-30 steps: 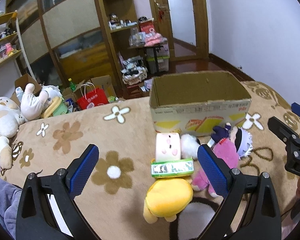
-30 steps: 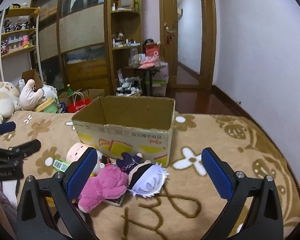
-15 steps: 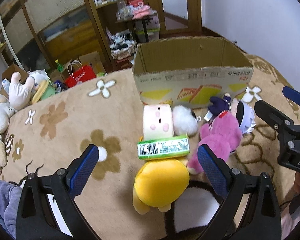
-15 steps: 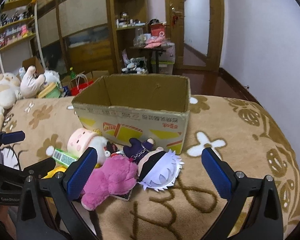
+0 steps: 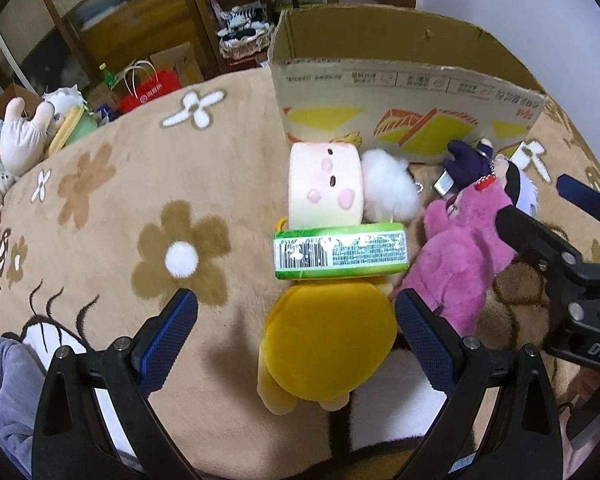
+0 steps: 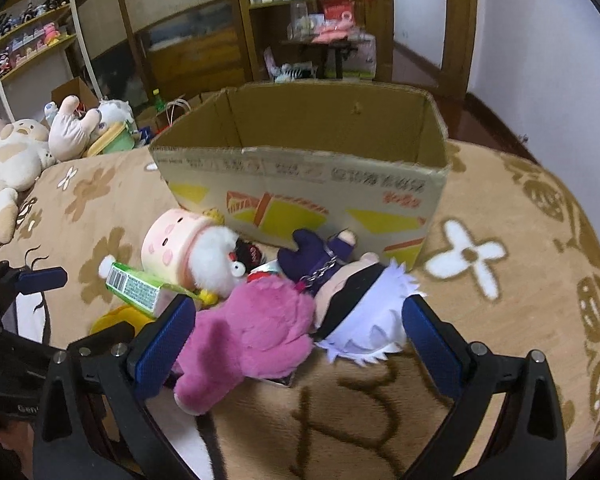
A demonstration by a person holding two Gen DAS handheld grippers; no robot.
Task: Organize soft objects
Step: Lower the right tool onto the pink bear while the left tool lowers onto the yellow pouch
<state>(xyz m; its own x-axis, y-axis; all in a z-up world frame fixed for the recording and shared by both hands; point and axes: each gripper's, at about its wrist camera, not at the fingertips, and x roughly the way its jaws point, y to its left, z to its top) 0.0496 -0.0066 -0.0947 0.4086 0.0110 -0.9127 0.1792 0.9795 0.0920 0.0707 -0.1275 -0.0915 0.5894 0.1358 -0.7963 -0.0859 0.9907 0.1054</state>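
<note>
Several soft toys lie on the flowered blanket in front of an open cardboard box [image 5: 400,92] [image 6: 300,184]. My left gripper [image 5: 296,328] is open, its fingers on either side of a yellow plush [image 5: 324,348], with a green carton-shaped toy [image 5: 340,250] and a pink cylinder plush [image 5: 324,184] beyond it. My right gripper [image 6: 296,334] is open, straddling a pink plush [image 6: 252,336] and a white-haired doll [image 6: 360,316]. A white fluffy toy [image 6: 216,256] lies between them and the cylinder plush [image 6: 168,240].
Large plush toys [image 6: 16,160] lie at the blanket's left edge. Shelves, cabinets and a door stand behind. A red bag [image 5: 152,88] and boxes sit on the floor. The right gripper shows at the right of the left wrist view [image 5: 572,264].
Both grippers have moved forward and down toward the toys. The left now brackets the yellow plush, the right brackets the pink plush and doll. Both stay open.
</note>
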